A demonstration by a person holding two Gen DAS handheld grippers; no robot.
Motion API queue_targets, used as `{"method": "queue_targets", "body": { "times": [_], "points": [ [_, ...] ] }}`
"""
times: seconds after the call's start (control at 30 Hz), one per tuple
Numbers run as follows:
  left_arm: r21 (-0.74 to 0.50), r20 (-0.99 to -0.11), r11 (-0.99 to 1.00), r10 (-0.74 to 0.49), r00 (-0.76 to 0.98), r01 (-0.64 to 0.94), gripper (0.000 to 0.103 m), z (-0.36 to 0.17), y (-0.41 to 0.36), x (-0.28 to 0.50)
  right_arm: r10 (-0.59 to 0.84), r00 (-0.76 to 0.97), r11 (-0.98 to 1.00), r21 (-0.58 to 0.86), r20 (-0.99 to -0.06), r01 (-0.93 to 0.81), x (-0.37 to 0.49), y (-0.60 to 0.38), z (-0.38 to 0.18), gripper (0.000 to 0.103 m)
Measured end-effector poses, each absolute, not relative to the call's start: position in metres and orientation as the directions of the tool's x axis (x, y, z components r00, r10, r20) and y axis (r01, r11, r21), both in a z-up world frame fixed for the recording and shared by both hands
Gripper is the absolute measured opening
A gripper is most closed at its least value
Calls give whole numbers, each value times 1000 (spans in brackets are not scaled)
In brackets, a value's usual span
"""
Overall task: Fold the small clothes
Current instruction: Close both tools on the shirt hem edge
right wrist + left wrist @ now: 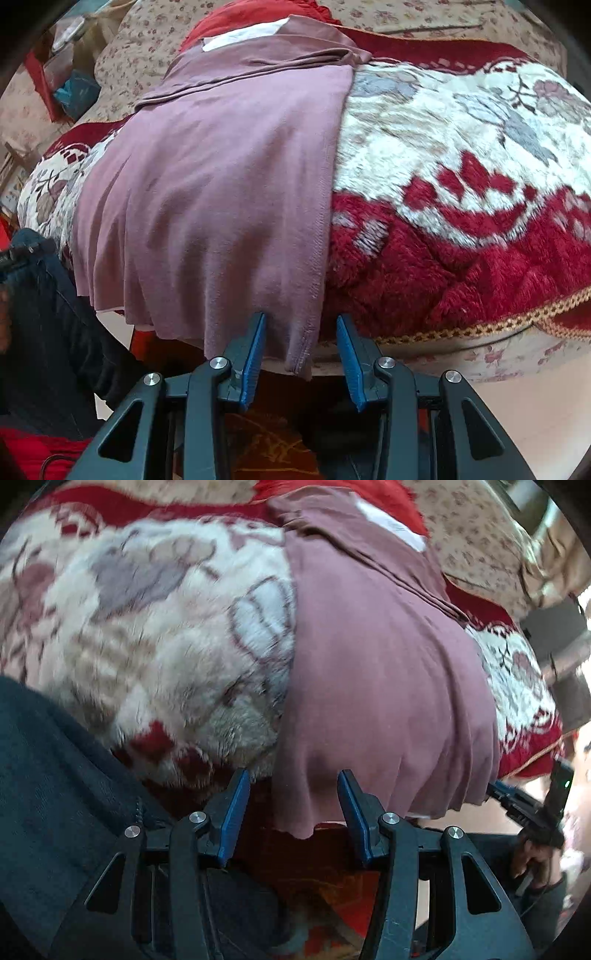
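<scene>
A mauve-pink garment [376, 686] lies stretched over a bed, its hem hanging over the near edge. It also shows in the right wrist view [221, 192], with a folded part and a white label at its far end. My left gripper [293, 779] is open, its blue pads [236, 808] on either side of the garment's left hem corner. My right gripper [301, 325] is open, its blue pads [255, 347] on either side of the right hem corner. Neither pad is closed on the cloth.
A plush red and white floral blanket [461, 177] covers the bed, over a beige flowered sheet [476, 542]. The person's dark clothing [48, 782] is at the left. The right gripper's body [532, 812] shows at the right of the left wrist view.
</scene>
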State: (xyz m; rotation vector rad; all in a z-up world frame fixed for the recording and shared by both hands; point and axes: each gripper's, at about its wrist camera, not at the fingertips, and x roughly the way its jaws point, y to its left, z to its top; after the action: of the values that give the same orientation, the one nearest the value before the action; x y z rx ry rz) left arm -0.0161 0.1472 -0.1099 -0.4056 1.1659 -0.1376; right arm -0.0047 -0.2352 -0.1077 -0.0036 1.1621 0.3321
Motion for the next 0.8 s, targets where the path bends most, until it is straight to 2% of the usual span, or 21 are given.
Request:
{"method": "queue_targets", "body": {
  "times": [0.1, 0.3, 0.43, 0.53, 0.57, 0.63, 0.7, 0.8],
  "points": [
    [-380, -875, 914, -305, 375, -143, 49, -115, 156, -18, 293, 336, 945, 218, -895, -244, 0, -235, -109, 6],
    [-388, -902, 916, -357, 244, -96, 49, -142, 138, -18, 316, 326, 938, 241, -891, -250, 4, -223, -104, 5],
    [-360, -904, 933, -343, 256, -23, 49, -144, 123, -13, 337, 324, 928, 254, -884, -273, 6, -216, -101, 5],
    [-390, -897, 920, -374, 233, -24, 48, -152, 121, -7, 336, 322, 930, 256, -885, -265, 7, -217, -103, 5],
    [-398, -898, 917, -381, 220, -35, 45, -157, 122, -7, 338, 325, 929, 259, -883, -263, 7, -218, -103, 5],
    [-396, -903, 917, -378, 202, -52, 17, -162, 125, -5, 341, 332, 929, 263, -879, -259, 5, -224, -101, 5],
    [-407, -898, 912, -388, 208, -56, 4, -160, 127, -6, 348, 339, 929, 273, -874, -249, 2, -229, -99, 5],
    [-434, -877, 900, -415, 242, -29, 3, -146, 128, -11, 367, 359, 926, 302, -858, -226, -2, -238, -91, 5]
  ]
}}
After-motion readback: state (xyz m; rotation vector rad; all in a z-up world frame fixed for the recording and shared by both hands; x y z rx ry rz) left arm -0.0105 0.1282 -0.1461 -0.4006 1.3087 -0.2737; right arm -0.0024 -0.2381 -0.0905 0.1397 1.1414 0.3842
